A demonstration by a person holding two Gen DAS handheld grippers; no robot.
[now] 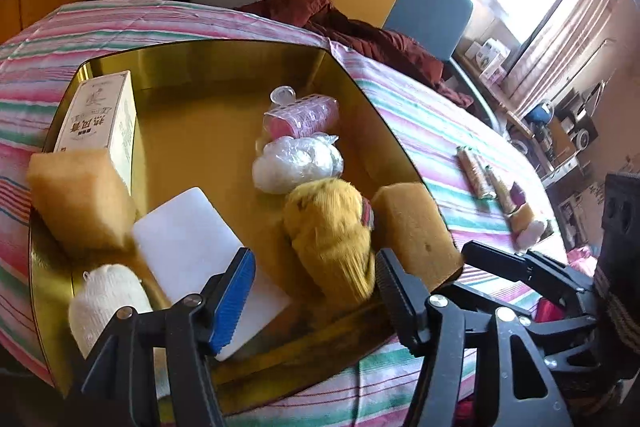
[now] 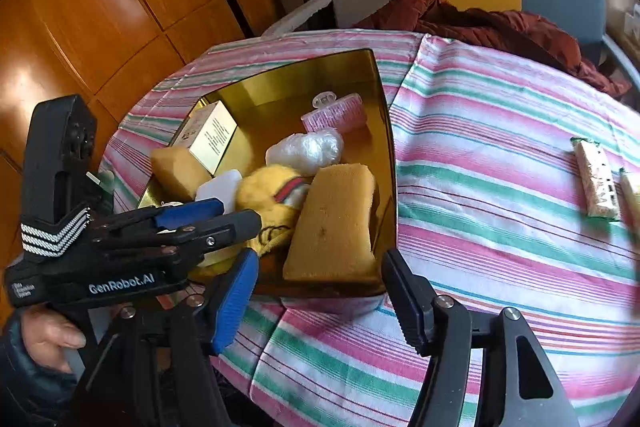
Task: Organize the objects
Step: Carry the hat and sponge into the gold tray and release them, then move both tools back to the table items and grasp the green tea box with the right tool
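While both stand spread and empty, left gripper (image 1: 316, 287) over yellow sock (image 1: 332, 231), right gripper (image 2: 320, 291) before sponge (image 2: 336, 223), gold tin (image 2: 388, 155).

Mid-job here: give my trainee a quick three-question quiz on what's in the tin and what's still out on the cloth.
1. True or false: the yellow plush toy lies inside the gold tin.
2. Which lies beside the pink hair rollers? A bagged white bundle; B cardboard box.
3. Fill in: the thread spools lie on the striped ___.

Key: 1 true; 2 A; 3 tablecloth.
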